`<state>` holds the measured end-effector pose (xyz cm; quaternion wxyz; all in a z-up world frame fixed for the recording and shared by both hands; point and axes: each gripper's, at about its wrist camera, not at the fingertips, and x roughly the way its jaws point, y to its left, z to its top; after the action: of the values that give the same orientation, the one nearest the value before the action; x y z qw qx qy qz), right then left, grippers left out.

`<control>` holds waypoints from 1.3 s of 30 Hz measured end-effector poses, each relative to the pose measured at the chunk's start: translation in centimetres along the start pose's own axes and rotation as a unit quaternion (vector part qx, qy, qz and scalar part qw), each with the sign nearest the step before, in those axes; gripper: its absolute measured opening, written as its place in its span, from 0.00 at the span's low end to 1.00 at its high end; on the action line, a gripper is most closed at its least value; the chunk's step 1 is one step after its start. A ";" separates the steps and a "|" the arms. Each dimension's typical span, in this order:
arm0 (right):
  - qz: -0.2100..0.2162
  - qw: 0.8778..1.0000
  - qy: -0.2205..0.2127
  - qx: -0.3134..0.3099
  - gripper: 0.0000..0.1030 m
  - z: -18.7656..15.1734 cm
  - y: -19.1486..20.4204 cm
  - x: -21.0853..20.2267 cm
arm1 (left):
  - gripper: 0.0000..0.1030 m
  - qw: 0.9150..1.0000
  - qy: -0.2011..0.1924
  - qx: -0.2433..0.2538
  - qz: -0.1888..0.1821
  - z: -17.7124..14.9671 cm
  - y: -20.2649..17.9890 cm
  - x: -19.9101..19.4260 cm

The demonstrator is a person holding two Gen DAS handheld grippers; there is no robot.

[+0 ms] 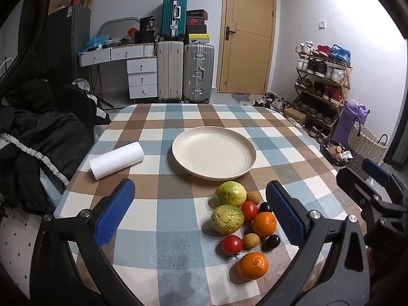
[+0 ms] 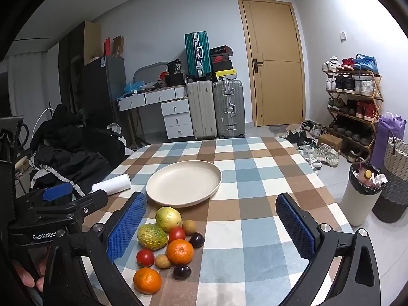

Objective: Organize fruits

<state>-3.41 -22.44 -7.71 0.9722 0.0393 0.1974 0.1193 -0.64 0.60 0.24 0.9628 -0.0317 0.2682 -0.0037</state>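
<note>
Both grippers, left [image 1: 201, 210] and right [image 2: 211, 223], hover open over the table [image 1: 178, 242], the fruits [image 1: 244, 219] near the plate [image 1: 213, 153], a paper roll [image 1: 116, 159] left.

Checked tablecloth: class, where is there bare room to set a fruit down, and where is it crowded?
Free: the empty cream round plate; the cloth between the white paper towel roll and the plate; the right side of the checked tablecloth. Crowded: the near cluster around the orange mandarin and the yellow-green guava.

Table [image 1: 163, 127] near edge cut off by frame bottom in both views. Right gripper [image 1: 377, 191] mostly hidden past frame's right edge. Shoe-box [image 1: 196, 21] labels too small to read.
</note>
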 end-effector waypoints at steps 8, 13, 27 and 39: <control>0.005 1.000 -0.002 -0.006 1.00 -0.3 0.5 0.0 | 1.00 1.000 -0.006 -0.004 -0.003 0.0 0.1 -0.2; 0.004 1.000 -0.003 -0.005 1.00 -0.2 0.5 -0.1 | 1.00 1.000 -0.006 -0.005 -0.006 0.1 0.2 -0.3; 0.005 1.000 -0.002 -0.004 1.00 -0.2 0.5 -0.2 | 1.00 1.000 -0.006 -0.006 -0.008 0.1 0.3 -0.6; 0.007 1.000 -0.001 -0.004 1.00 -0.2 0.4 -0.4 | 1.00 1.000 -0.006 -0.005 -0.008 0.1 0.3 -0.6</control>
<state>-3.93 -22.13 -7.66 0.9717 0.0370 0.1958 0.1270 -1.08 0.90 0.57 0.9642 -0.0384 0.2621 -0.0095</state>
